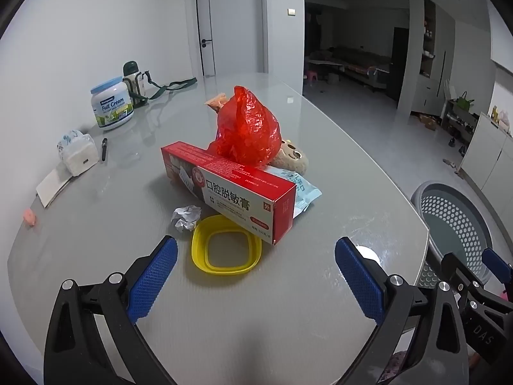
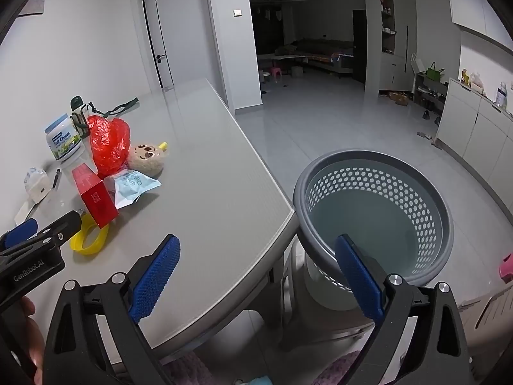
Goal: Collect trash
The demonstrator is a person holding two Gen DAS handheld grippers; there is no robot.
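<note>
A pile of trash lies on the grey table [image 1: 336, 166]: a red toothpaste box [image 1: 231, 189], a red plastic bag [image 1: 248, 131], a yellow ring lid [image 1: 226, 247], a crumpled paper ball [image 1: 186, 217], a light blue wrapper [image 1: 299, 189] and a plush toy [image 1: 293, 157]. My left gripper [image 1: 256, 276] is open and empty, just short of the yellow lid. My right gripper [image 2: 256, 276] is open and empty over the table's corner, beside the grey perforated basket [image 2: 375, 211]. The pile shows in the right wrist view too, with the red box [image 2: 94, 197] nearest.
A milk powder tub [image 1: 112, 104], a green-capped flask [image 1: 134, 80] with strap, a tissue pack [image 1: 77, 150], a pen [image 1: 104, 149], a notepad [image 1: 53, 184] and a pink bit [image 1: 29, 216] lie at the table's left. The basket stands on the floor off the table's right edge.
</note>
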